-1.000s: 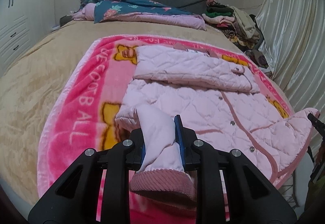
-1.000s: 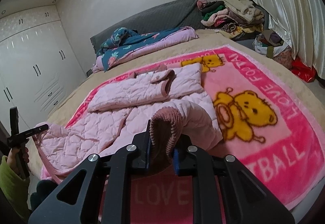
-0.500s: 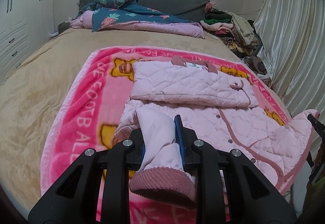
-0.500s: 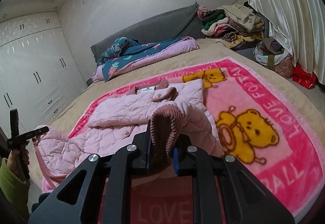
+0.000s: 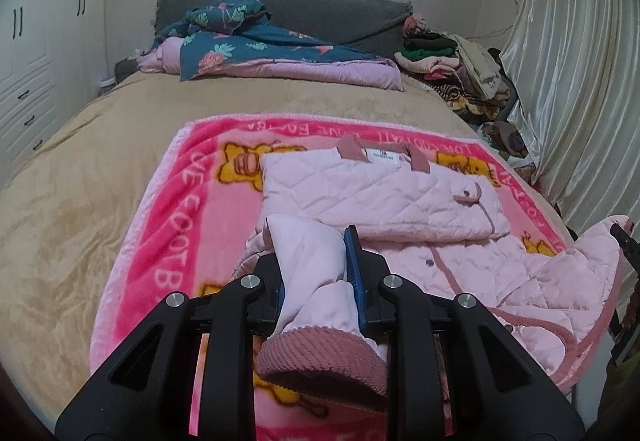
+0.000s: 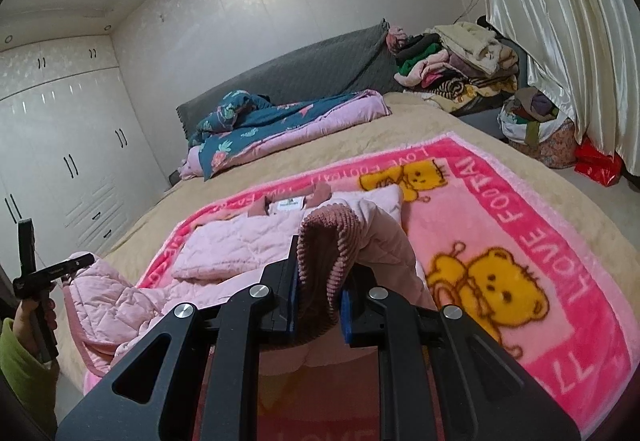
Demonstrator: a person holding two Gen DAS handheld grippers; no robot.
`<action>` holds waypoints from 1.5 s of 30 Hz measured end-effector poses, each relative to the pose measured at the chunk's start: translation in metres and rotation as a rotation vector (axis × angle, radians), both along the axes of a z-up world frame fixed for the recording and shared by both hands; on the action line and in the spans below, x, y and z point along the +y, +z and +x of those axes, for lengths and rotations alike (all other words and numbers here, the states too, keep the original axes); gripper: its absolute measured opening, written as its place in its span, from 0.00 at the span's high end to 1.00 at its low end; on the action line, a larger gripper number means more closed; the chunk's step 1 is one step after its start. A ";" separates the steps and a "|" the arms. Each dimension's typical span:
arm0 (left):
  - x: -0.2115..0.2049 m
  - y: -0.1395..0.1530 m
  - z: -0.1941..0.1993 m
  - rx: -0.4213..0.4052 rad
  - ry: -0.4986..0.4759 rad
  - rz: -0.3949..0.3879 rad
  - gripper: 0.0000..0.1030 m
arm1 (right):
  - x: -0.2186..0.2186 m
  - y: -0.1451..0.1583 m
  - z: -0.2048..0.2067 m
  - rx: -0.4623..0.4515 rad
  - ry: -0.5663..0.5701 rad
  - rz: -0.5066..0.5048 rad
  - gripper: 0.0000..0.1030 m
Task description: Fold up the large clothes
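Left tongs (image 5: 316,265) clamped on jacket sleeve (image 5: 312,281); right tongs (image 6: 320,297) clamped on ribbed cuff (image 6: 326,241).

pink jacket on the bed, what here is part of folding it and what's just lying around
Part of the job:
- pink quilted jacket
- sleeve cuff, clamped in the left hand-held gripper
- other cuff, clamped in the right hand-held gripper

Just lying about:
- bear blanket, under the jacket
- floral quilt
- clothes pile
- bag of clothes
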State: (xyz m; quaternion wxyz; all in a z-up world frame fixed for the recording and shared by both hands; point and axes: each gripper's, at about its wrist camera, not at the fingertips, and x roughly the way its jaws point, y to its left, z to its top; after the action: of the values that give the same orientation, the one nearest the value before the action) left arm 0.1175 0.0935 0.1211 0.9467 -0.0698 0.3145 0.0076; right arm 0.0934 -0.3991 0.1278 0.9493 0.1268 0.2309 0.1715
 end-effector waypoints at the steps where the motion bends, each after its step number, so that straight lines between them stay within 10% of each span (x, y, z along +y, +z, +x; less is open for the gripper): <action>1: 0.000 0.002 0.001 -0.004 0.000 -0.001 0.84 | 0.000 0.002 0.001 -0.004 -0.002 0.000 0.86; 45: 0.015 -0.032 0.110 -0.038 0.168 0.029 0.79 | 0.015 -0.022 0.172 0.059 -0.120 -0.023 0.86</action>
State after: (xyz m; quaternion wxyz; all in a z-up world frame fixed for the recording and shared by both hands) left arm 0.2270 0.1082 0.0894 0.9495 -0.0822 0.2892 0.0902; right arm 0.2655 -0.3839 0.1058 0.9521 0.1343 0.2528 0.1076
